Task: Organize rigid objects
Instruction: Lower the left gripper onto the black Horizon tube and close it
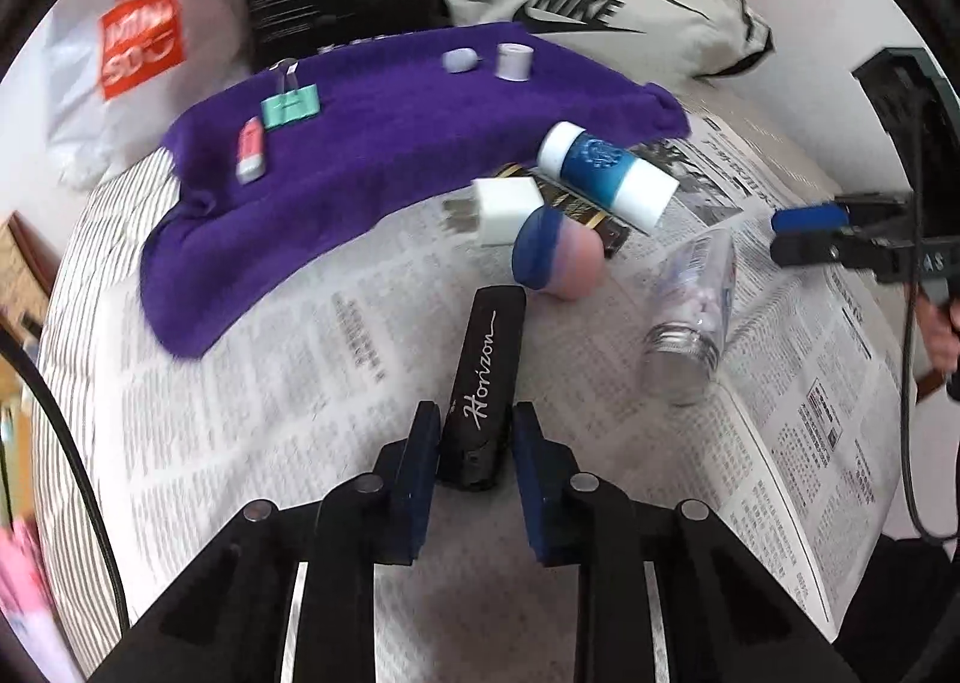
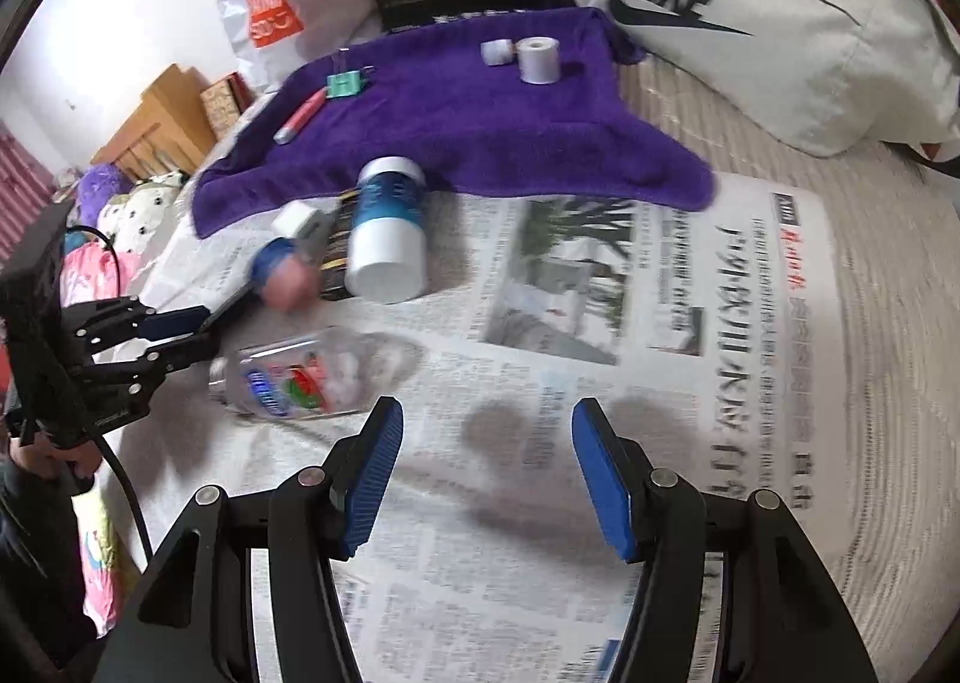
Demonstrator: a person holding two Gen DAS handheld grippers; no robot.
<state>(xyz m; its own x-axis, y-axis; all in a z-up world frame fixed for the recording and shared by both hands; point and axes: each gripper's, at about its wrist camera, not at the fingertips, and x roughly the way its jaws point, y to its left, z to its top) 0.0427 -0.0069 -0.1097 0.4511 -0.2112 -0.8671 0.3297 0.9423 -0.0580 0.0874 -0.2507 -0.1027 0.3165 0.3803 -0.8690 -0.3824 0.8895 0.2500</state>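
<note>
Left gripper (image 1: 474,443) squeezes the black case (image 1: 485,383), likely headed for the purple towel (image 1: 372,143); right gripper (image 2: 486,473) is wide open, empty.

The left gripper (image 1: 474,431) was clamped on a black stapler (image 1: 485,377) marked "Horizon", above the newspaper (image 1: 240,383). Just beyond its far end lay a blue-and-pink object (image 1: 555,254), a white block (image 1: 507,209) and a blue-and-white bottle (image 1: 606,176). A clear jar (image 1: 693,317) lay to the right. A purple towel (image 1: 390,143) at the far left held a pink eraser (image 1: 252,150) and a green binder clip (image 1: 290,107).
</note>
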